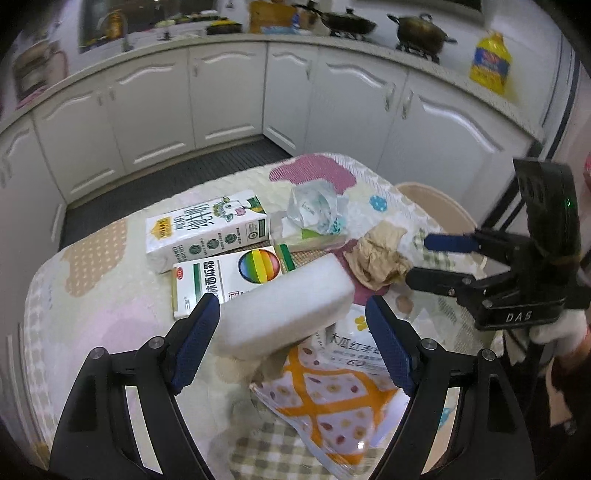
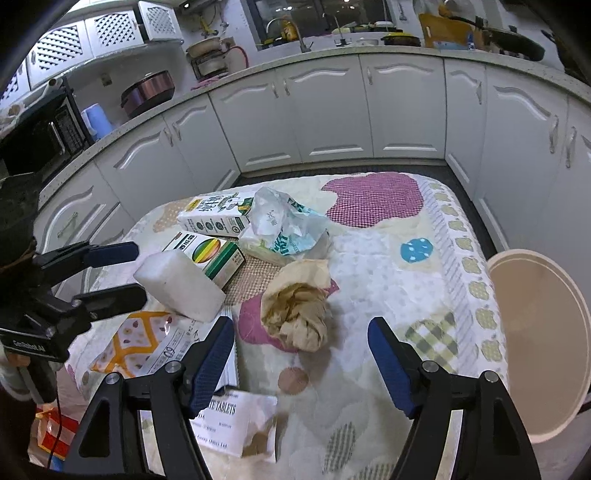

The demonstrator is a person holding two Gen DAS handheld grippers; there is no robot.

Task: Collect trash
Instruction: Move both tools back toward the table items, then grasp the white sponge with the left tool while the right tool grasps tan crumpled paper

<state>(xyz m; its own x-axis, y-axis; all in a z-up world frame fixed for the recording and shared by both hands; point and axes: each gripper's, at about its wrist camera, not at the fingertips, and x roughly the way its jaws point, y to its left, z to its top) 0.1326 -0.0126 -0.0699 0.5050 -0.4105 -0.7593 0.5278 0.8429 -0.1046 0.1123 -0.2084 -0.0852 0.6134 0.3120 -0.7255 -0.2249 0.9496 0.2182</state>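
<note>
My left gripper (image 1: 291,339) is open around a white foam block (image 1: 284,314), which also shows in the right wrist view (image 2: 181,286) between that gripper's fingers (image 2: 110,254). My right gripper (image 2: 301,354) is open just short of a crumpled brown paper wad (image 2: 297,302); that gripper shows at the right of the left wrist view (image 1: 424,258), next to the wad (image 1: 376,258). On the patterned tablecloth (image 2: 388,266) also lie a milk carton (image 1: 207,229), a rainbow-printed box (image 1: 229,277), a crumpled plastic bag (image 2: 284,221), an orange snack packet (image 1: 332,398) and a tablet label sheet (image 2: 240,421).
A beige round bin (image 2: 535,339) stands at the table's right edge. White kitchen cabinets (image 2: 332,110) curve behind, with pots (image 1: 421,31) and a yellow oil bottle (image 1: 489,61) on the counter. A dark floor mat (image 1: 166,173) lies between table and cabinets.
</note>
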